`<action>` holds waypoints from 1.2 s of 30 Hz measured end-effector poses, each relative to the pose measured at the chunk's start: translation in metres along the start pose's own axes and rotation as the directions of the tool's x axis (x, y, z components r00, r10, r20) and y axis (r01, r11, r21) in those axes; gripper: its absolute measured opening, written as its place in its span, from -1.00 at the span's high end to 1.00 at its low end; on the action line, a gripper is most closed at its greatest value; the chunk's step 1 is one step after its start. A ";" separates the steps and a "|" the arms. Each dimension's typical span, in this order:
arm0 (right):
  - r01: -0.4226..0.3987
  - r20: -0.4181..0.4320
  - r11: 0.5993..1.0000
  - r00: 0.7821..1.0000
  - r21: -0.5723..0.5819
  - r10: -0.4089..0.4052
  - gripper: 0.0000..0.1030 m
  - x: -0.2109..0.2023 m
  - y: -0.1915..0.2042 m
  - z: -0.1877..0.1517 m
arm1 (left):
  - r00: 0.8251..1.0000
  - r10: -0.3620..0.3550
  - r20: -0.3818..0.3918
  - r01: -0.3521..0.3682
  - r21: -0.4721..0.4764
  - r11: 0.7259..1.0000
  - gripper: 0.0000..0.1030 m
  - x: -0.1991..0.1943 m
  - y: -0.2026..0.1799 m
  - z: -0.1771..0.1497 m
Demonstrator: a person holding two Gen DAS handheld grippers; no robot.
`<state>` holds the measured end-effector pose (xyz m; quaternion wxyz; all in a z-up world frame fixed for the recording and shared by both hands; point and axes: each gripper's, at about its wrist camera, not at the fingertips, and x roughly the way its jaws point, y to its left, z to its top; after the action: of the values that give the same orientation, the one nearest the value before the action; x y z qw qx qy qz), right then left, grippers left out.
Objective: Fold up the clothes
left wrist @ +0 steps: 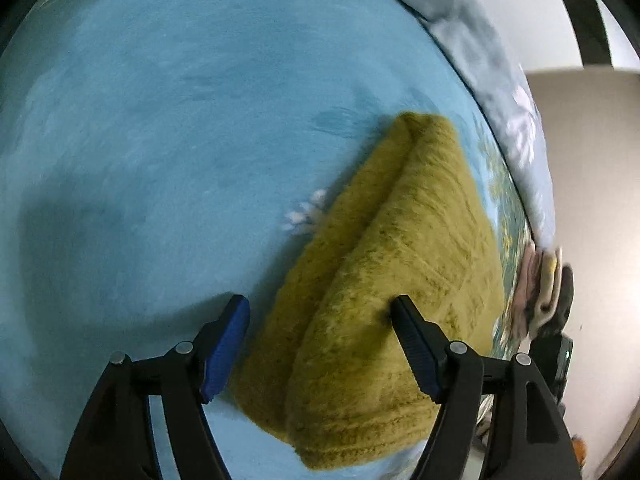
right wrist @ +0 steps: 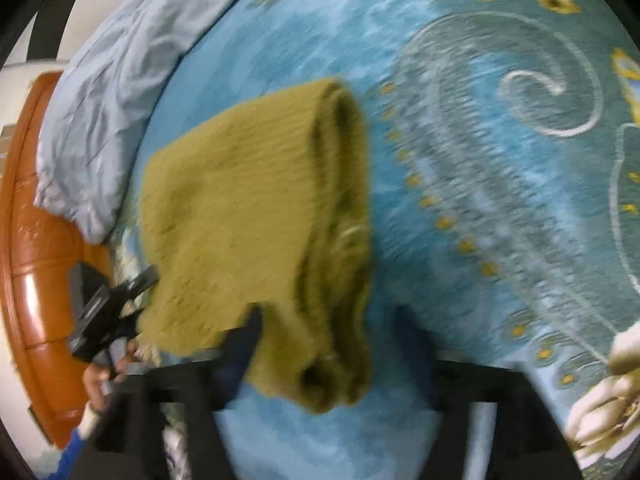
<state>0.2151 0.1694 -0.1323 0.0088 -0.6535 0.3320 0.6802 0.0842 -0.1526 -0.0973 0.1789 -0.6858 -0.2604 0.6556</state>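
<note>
I find the sweater (left wrist: 384,280), a thick mustard-yellow knit, lying on the blue patterned blanket (left wrist: 160,120) of a bed. It already lies doubled over itself: both views show stacked layers with a rounded fold running along one side, so it sits as a compact bundle, not spread flat. Whether more folds are due I cannot settle from this.

My left gripper (left wrist: 320,344) has its jaws spread wide. The right-hand finger presses into the top of the near end of the bundle; the other stands beside the bundle's left edge over the blanket. Nothing is pinched.

My right gripper (right wrist: 328,344) is blurred. Its jaws appear spread, one dark finger at the near edge of the sweater, the other off to the right over the blanket. I judge it is not clamped on the cloth, though the blur limits certainty.

Handling judgement: the knit looks soft, bulky and limp, with a fuzzy, grippy surface, not slippery or fragile. It would sag and unroll if lifted by one layer only. I would take hold at the near end through all layers together, or at the two near corners, one per gripper.

A pale blue quilt (right wrist: 104,92) lies bunched at the far edge, well apart.
</note>
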 end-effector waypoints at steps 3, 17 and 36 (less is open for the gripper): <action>-0.044 0.002 0.998 0.999 0.038 0.044 -0.47 0.009 -0.004 -0.001 | 0.999 -0.041 -0.017 0.040 -0.049 0.998 -0.44 0.006 0.004 0.004; -0.090 0.025 0.979 0.996 0.185 0.087 0.18 0.027 0.004 -0.008 | 1.000 -0.006 0.025 0.009 -0.108 0.994 0.12 0.010 -0.016 -0.004; -0.040 -0.109 0.999 0.993 0.021 0.042 0.41 -0.059 0.031 -0.050 | 0.991 0.105 0.087 -0.083 -0.223 0.971 0.44 -0.060 -0.033 -0.122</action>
<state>0.2541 0.1466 -0.0625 -0.0175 -0.6827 0.3517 0.6403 0.2011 -0.1501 -0.0204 0.0579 -0.6800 -0.3069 0.6633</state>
